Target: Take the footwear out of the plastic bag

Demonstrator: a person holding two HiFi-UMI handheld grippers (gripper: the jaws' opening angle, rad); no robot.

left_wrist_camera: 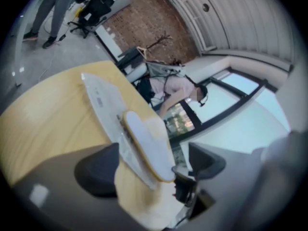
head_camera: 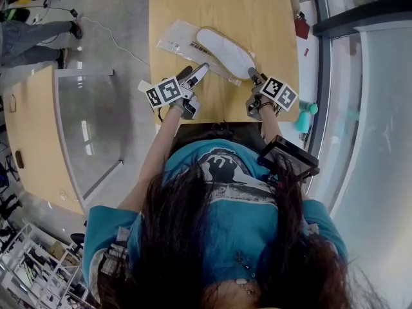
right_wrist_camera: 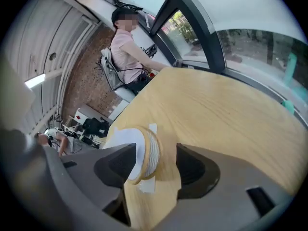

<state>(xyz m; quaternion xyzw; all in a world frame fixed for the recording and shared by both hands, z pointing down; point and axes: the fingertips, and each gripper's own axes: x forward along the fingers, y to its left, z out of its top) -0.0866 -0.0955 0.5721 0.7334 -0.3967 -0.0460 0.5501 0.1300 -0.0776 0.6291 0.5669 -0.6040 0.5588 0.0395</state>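
A flat white slipper [head_camera: 225,51] with a tan edge lies on the wooden table [head_camera: 264,18], its far end over a clear plastic bag [head_camera: 175,42]. My left gripper [head_camera: 195,74] is at the slipper's near left side. In the left gripper view the slipper [left_wrist_camera: 147,146] and the bag's edge [left_wrist_camera: 103,100] run between wide-apart jaws, and neither pad presses on them. My right gripper [head_camera: 255,78] is at the slipper's near right end. In the right gripper view the slipper's ribbed sole end [right_wrist_camera: 144,155] stands on edge between open jaws with gaps on both sides.
A seated person [right_wrist_camera: 127,52] works at the table's far end. A red item [head_camera: 301,28] and a teal object [head_camera: 304,118] sit off the table's right edge by the glass wall. Another wooden table [head_camera: 32,140] stands to the left, with a person [head_camera: 32,37] beyond it.
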